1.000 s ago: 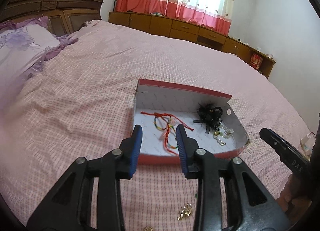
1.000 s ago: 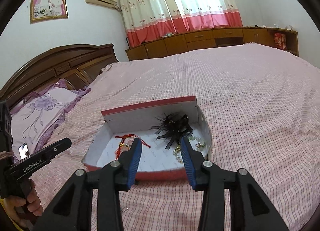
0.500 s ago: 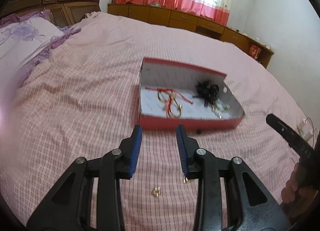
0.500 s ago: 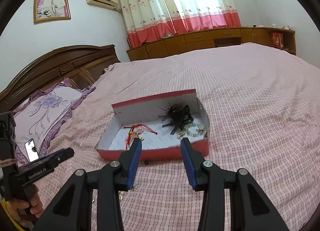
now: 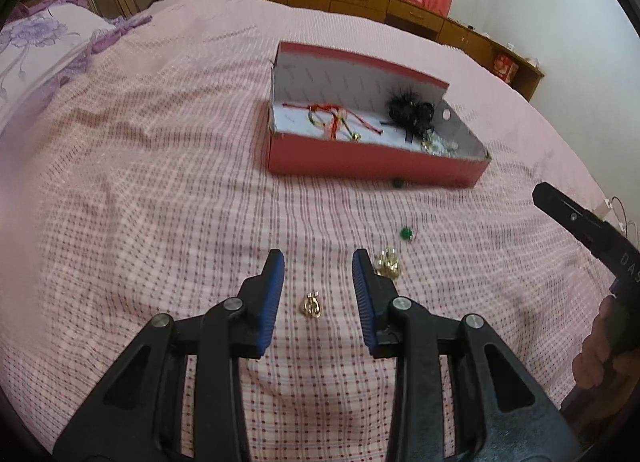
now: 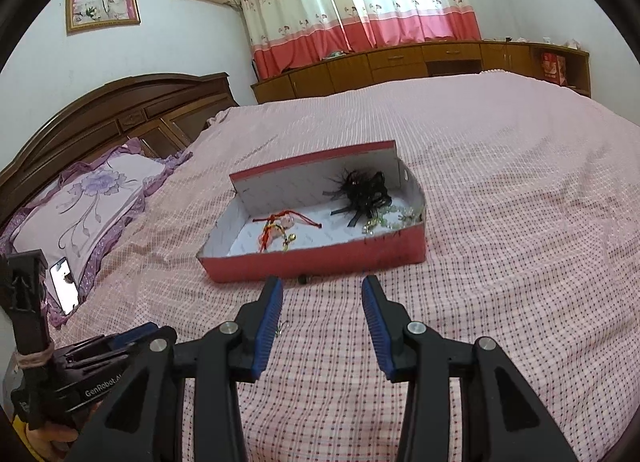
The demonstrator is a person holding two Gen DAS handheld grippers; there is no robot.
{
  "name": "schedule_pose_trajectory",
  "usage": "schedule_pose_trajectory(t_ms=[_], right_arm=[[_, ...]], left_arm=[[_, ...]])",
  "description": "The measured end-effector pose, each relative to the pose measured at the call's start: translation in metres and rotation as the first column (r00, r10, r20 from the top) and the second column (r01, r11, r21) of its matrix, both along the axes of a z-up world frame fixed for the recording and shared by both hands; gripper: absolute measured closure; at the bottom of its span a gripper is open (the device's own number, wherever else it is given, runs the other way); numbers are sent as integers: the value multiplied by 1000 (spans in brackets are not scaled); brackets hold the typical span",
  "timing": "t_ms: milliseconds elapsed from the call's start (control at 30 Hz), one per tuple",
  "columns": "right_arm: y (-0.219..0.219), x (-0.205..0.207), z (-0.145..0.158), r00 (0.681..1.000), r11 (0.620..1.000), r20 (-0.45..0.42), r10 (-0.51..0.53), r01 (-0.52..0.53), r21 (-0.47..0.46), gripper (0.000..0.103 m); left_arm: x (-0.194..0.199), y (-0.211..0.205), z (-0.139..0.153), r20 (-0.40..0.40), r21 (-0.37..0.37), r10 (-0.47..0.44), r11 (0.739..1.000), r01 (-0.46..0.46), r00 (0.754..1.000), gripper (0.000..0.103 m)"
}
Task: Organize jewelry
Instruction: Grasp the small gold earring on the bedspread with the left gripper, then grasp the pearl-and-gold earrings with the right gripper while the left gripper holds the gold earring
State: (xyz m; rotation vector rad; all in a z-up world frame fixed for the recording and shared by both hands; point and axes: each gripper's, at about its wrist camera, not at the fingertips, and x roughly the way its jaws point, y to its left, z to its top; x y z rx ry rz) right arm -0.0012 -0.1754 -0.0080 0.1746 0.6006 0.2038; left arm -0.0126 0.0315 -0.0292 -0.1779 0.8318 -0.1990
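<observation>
Four loose pieces lie on the bed short of the red box (image 5: 372, 160): with jaws spread and empty, the left gripper (image 5: 318, 276) frames a gold earring (image 5: 311, 306), which it should next pinch, while the right gripper (image 6: 322, 302), likewise spread, waits near the box.

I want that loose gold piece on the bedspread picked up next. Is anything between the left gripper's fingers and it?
Nothing visible. The gold piece lies alone on the bedspread, in line with the gap of the open left gripper. A second gold cluster sits just outside the right-hand finger.
</observation>
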Motion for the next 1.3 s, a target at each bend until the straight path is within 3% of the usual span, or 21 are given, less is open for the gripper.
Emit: schedule_pose_trajectory(t_ms=[333, 567, 700, 1000, 1300], right_arm=[[4, -2, -13, 999, 1000, -32, -3, 3, -7, 59], [6, -1, -19, 999, 1000, -47, -5, 5, -10, 59], [7, -1, -21, 999, 1000, -51, -4, 3, -11, 59], [15, -1, -24, 998, 1000, -63, 14, -15, -13, 59], [57, 4, -33, 990, 994, -93, 102, -105, -22, 59]], left_arm=[[2, -6, -27, -68, -6, -18, 1000, 17, 998, 80], [4, -12, -39, -81, 18, -25, 999, 26, 996, 97], [6, -10, -40, -84, -6, -21, 1000, 21, 996, 97], [-1, 10, -10, 5, -27, 5, 1000, -5, 1000, 97], [10, 31, 18, 92, -8, 30, 1000, -30, 995, 97]])
